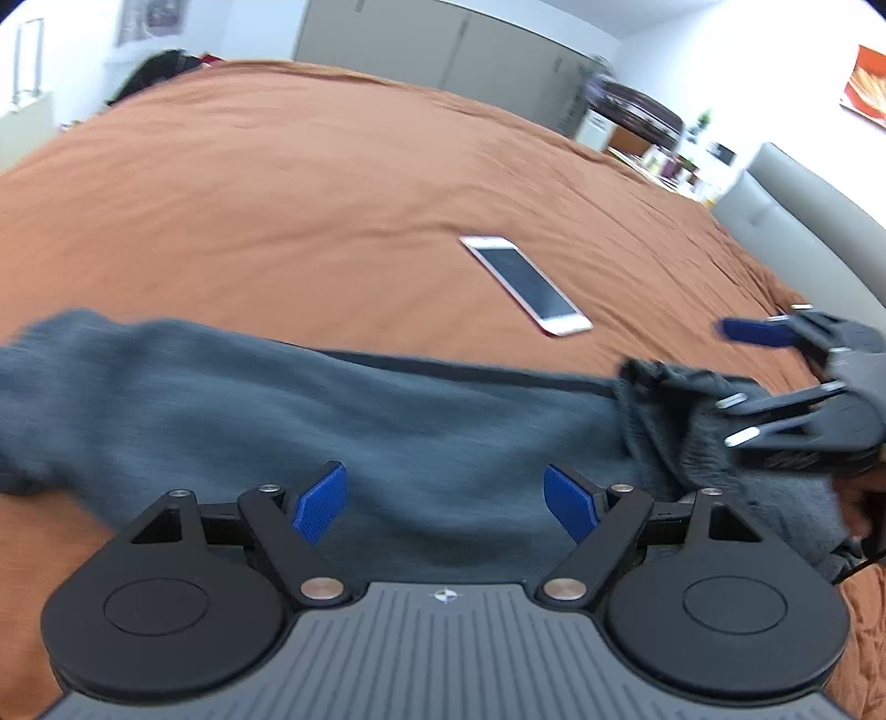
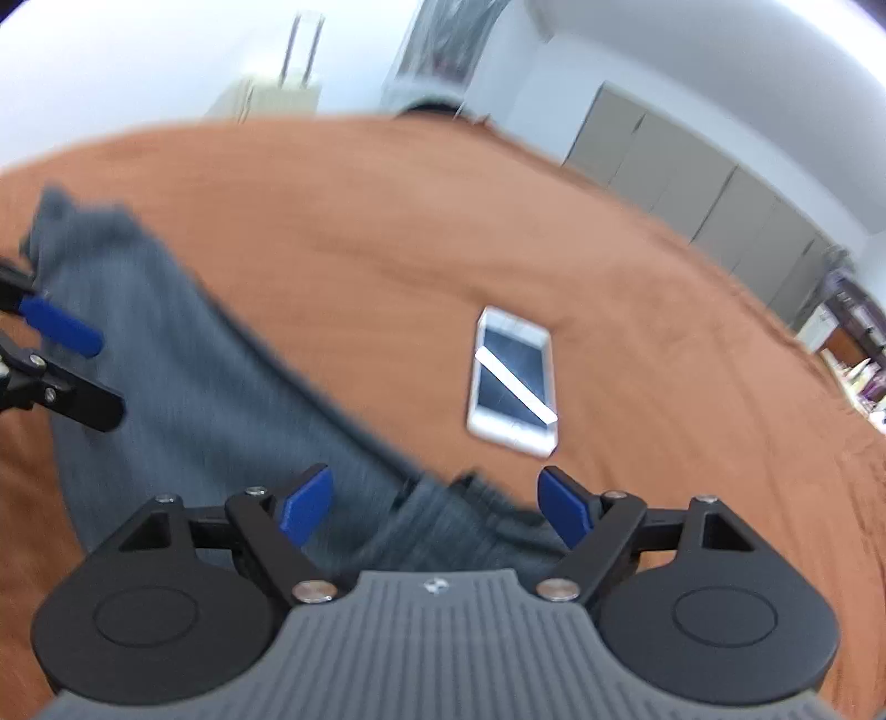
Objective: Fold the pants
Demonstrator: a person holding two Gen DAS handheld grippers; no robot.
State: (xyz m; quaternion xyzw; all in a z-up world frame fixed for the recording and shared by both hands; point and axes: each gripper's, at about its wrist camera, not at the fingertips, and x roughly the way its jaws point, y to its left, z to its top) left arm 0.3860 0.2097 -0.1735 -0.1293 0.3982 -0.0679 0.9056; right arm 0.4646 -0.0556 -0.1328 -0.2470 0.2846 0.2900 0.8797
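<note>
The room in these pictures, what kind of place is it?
Probably a bedroom at home: a wide bed with a brown cover, grey wardrobe doors along the wall, and a padded headboard.

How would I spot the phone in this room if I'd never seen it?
Find the wide rust-brown bedspread. The grey pants lie stretched across its near side; the phone rests just beyond them on bare cover, apart from the fabric. It is the only small, hard, white-edged rectangle with a dark glossy screen.

phone face-up on brown bedspread | grey wardrobe behind
</note>
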